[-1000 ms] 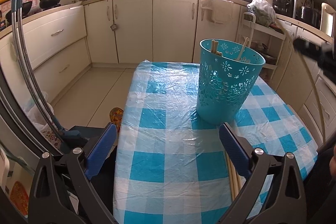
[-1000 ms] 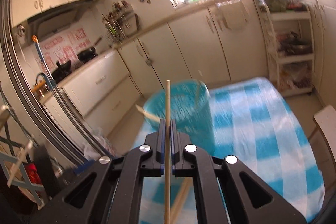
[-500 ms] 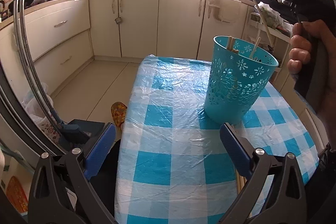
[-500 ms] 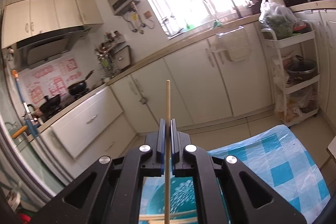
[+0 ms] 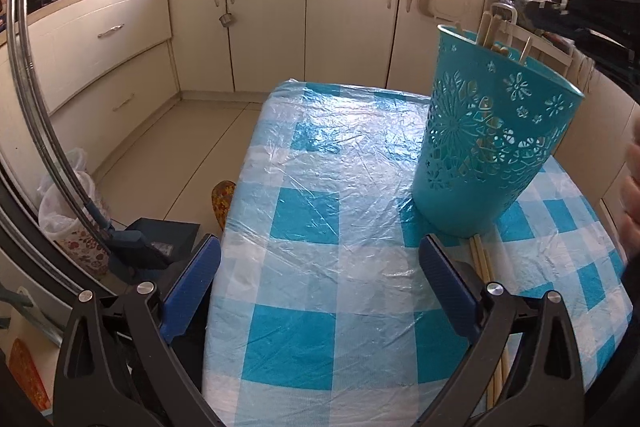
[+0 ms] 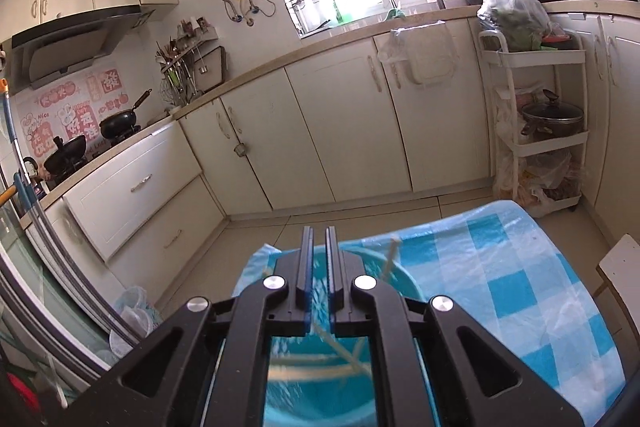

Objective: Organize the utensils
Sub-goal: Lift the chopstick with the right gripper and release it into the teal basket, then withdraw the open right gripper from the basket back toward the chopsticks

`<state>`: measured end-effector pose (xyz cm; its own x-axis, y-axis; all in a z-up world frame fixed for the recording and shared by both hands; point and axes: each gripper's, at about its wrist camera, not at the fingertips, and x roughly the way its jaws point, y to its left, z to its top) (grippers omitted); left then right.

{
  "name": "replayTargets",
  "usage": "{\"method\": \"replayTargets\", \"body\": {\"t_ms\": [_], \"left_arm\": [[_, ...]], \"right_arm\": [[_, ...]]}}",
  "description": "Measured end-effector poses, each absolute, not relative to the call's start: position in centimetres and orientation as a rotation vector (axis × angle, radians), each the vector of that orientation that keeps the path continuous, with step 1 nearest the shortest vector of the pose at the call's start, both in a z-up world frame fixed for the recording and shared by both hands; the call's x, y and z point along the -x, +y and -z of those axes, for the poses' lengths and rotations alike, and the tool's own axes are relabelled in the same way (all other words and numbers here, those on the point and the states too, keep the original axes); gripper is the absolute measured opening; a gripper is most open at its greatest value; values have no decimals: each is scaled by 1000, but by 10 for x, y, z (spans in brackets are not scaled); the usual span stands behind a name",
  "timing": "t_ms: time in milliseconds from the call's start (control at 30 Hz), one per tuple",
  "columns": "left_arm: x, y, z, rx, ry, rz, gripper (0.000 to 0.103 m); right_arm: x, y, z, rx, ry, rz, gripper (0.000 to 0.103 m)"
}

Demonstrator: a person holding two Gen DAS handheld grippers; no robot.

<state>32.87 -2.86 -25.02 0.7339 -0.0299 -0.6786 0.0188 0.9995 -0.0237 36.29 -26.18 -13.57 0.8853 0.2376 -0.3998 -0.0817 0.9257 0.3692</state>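
A teal cut-out basket [image 5: 492,147] stands on the blue checked table [image 5: 320,195], with several wooden chopsticks [image 5: 490,31] poking above its rim. More chopsticks [image 5: 482,263] lie flat on the cloth at its foot, just beside my left gripper's right finger. My left gripper [image 5: 320,243] hangs open and empty above the table's near part. My right gripper [image 6: 319,229] hovers over the basket's mouth [image 6: 404,279]. Its jaws are opening, with a narrow gap and nothing between them. Blurred chopsticks [image 6: 320,373] lie inside the basket below it.
Cream kitchen cabinets [image 5: 276,27] run along the far wall and the left. A white trolley [image 6: 536,143] with a pot stands right of the table. Bags and a dark box [image 5: 164,239] sit on the floor at the table's left edge.
The chopstick clamped upright in my right gripper is gone from its jaws, which now show a small gap. That gripper has tipped down over the basket. My left gripper sank nearer the table.
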Motion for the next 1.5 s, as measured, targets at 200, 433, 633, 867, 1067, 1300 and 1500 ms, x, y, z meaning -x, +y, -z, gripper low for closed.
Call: {"method": "replayTargets", "body": {"t_ms": [200,433,633,867,1067,1300,1500], "left_arm": [[-359,-49,275,-23,807,33,95],[-388,-66,300,-55,970,82,95],[-389,-70,300,-81,979,69,96],[-389,-70,301,-81,979,70,96],[-389,-70,301,-81,979,70,96],[-389,-70,301,-81,979,70,96],[-389,-70,301,-81,979,70,96]], "right_arm": [[-305,-294,160,-319,492,-87,23],[-281,-334,213,-366,649,36,23],[-272,-331,227,-391,686,53,27],[-263,-318,226,-359,692,37,33],[-262,-310,236,-376,728,31,37],[-253,-307,222,-366,684,24,44],[-248,-324,225,-428,687,64,45]]}}
